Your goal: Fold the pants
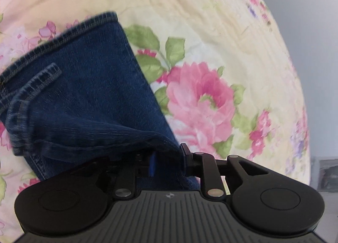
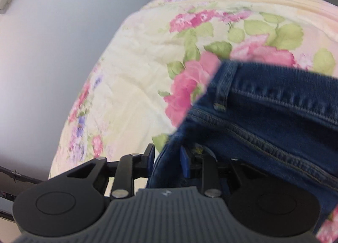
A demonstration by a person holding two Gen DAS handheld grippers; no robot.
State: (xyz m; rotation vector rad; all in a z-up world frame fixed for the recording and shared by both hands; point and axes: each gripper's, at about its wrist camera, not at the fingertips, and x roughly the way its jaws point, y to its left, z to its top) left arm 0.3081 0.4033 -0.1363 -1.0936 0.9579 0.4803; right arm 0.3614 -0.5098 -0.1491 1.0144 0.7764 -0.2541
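Slipping risk: left hand-held gripper (image 1: 169, 162) and right hand-held gripper (image 2: 166, 162), jaws slightly apart, loose around jeans (image 1: 80, 95) folds above floral bedspread (image 1: 211, 42).

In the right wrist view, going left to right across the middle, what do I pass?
Pale grey wall → floral bedspread → large pink flower print → jeans belt loop → jeans waistband.

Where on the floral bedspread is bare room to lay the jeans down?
Left wrist view: bedspread is bare right of the jeans, out to the bed edge. Right wrist view: bare cream patch left of the waistband. Crowded only at each gripper, where denim fills the jaws.
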